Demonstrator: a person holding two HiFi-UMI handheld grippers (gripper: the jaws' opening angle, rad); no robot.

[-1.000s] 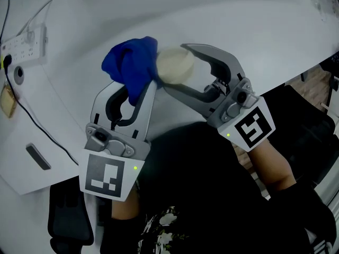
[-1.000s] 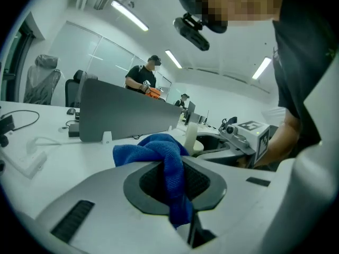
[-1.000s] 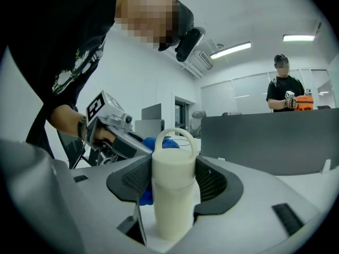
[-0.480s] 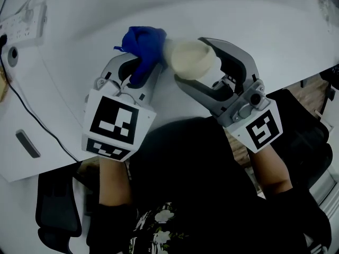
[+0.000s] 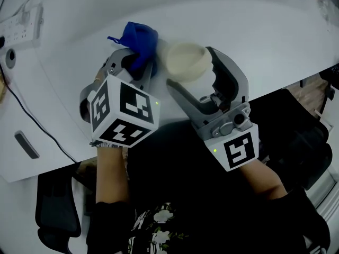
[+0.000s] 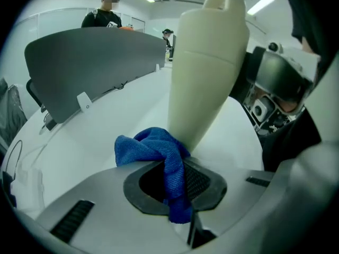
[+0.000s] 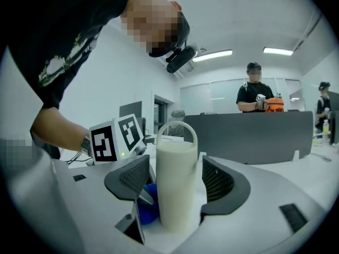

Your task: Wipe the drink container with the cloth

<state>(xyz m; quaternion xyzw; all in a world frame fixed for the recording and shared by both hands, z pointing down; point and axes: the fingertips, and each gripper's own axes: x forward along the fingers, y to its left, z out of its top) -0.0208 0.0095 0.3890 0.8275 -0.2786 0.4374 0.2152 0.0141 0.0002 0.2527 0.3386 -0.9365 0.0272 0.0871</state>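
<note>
With the right gripper's (image 7: 177, 180) jaws just opened wide and loose around the upright drink container (image 5: 186, 61) on the table (image 5: 265, 36), the left gripper (image 6: 177, 187), clamped on the blue cloth (image 5: 139, 38) at the container's ten o'clock, risked toppling it by pushing sideways.

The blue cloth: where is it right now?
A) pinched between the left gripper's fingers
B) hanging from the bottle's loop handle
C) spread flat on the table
A: the left gripper view shows the blue cloth pinched between the fingers of the left gripper, bunched close to the cream bottle.
</note>
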